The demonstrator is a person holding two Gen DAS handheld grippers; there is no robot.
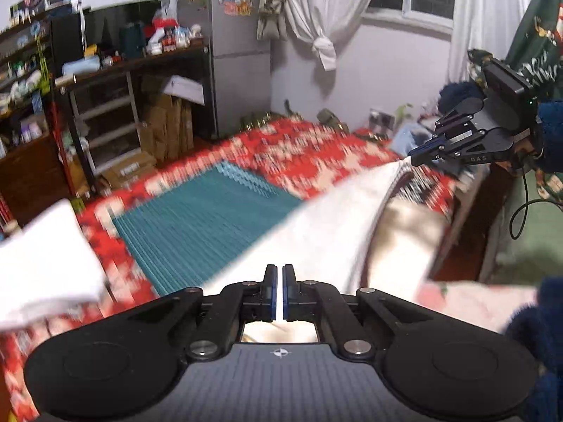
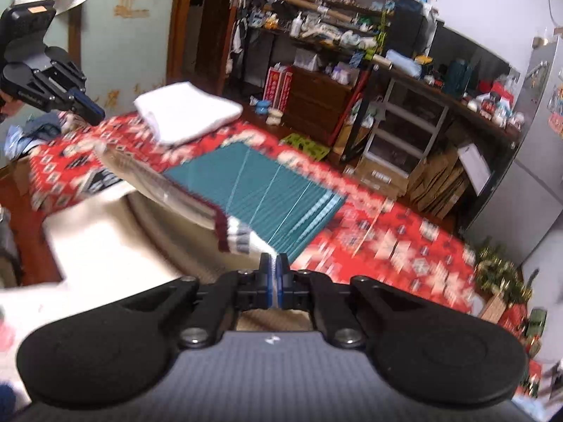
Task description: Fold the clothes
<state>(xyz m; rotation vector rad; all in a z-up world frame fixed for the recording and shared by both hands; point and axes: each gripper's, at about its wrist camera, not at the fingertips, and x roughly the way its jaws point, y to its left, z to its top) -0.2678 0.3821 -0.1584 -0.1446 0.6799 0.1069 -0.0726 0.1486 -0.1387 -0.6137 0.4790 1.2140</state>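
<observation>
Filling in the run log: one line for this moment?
stage: lifting cream garment above teal mat | left gripper: shut on garment | right gripper: shut on garment

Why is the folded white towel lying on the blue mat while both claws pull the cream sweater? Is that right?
Not quite. The folded white towel lies on the red patterned blanket, beside the blue mat, as the right wrist view shows. Both claws do grip the cream sweater.

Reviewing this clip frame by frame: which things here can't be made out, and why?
- Red patterned cloth: motifs smeared by motion blur in both wrist views.
- Cream garment: overall shape and type unclear; its lower part hides behind the left gripper body.
- Left gripper fingertip contact: too small in the right wrist view.
- Shelf items: too small to identify.
- Folded white cloth: blurred, cut by the left edge.
</observation>
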